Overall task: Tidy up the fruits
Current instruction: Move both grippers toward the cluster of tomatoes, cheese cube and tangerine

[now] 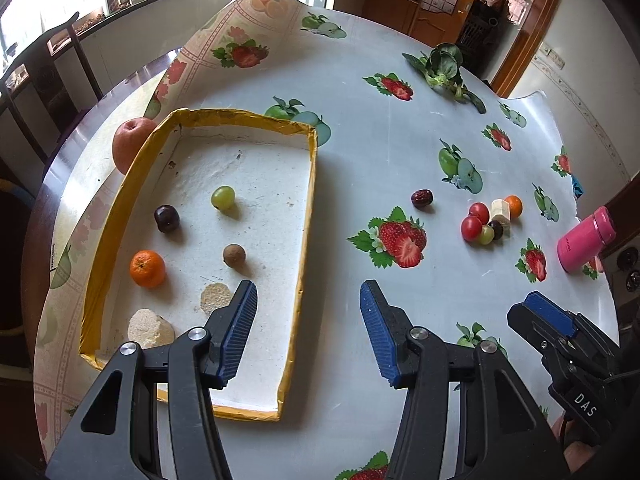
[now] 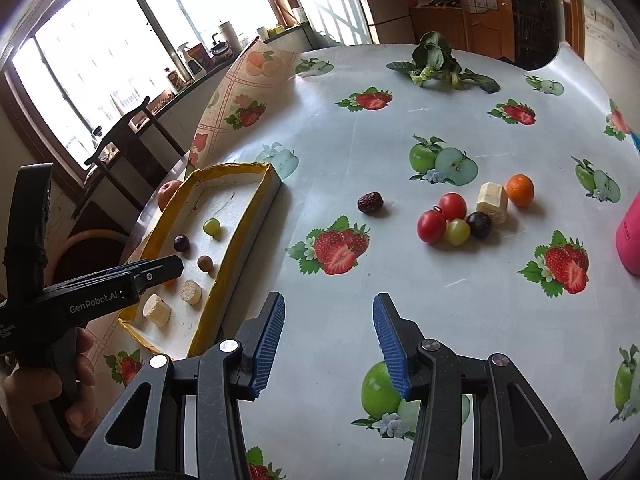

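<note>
Sorting is judged midway: several fruits lie in the yellow-rimmed tray, while a loose cluster of fruits and a red date remain on the counter. Both left tongs and right tongs are held low, spread apart and empty. A reach toward the date is judged next.
</note>
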`<state>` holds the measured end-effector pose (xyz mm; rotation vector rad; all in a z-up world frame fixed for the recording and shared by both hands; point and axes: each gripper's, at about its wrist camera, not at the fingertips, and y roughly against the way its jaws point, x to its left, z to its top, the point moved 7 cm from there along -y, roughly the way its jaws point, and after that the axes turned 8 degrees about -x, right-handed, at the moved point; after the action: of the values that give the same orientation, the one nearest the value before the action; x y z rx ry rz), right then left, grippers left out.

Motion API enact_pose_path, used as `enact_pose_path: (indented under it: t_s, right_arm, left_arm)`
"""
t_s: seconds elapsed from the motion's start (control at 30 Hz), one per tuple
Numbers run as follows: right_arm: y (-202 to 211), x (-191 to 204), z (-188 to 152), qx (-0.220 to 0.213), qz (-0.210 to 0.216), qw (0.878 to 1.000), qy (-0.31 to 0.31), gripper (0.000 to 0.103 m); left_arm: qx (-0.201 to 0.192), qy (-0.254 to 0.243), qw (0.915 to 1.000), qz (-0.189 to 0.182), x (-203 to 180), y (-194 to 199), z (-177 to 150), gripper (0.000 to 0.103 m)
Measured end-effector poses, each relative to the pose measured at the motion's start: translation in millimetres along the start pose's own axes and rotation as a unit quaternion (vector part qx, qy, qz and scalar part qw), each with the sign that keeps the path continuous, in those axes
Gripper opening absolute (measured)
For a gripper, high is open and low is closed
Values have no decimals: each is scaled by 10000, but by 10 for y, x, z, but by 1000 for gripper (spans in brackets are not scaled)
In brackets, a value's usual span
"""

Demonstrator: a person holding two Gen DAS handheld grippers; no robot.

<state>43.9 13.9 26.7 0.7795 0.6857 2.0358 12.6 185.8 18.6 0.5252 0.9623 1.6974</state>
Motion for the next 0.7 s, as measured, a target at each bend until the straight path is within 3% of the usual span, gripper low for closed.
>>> enact_pose_path:
  t_s: [0.47, 0.7]
  right_arm:
    - [193, -742, -91, -117, -471, 9981, -389, 48]
    - [119, -1209, 68, -188, -825, 9944, -629, 48]
  left_arm:
    - [228, -386, 9981, -413, -717, -207, -96, 52]
    - [225, -655, 9949, -737, -1190, -466, -14, 52]
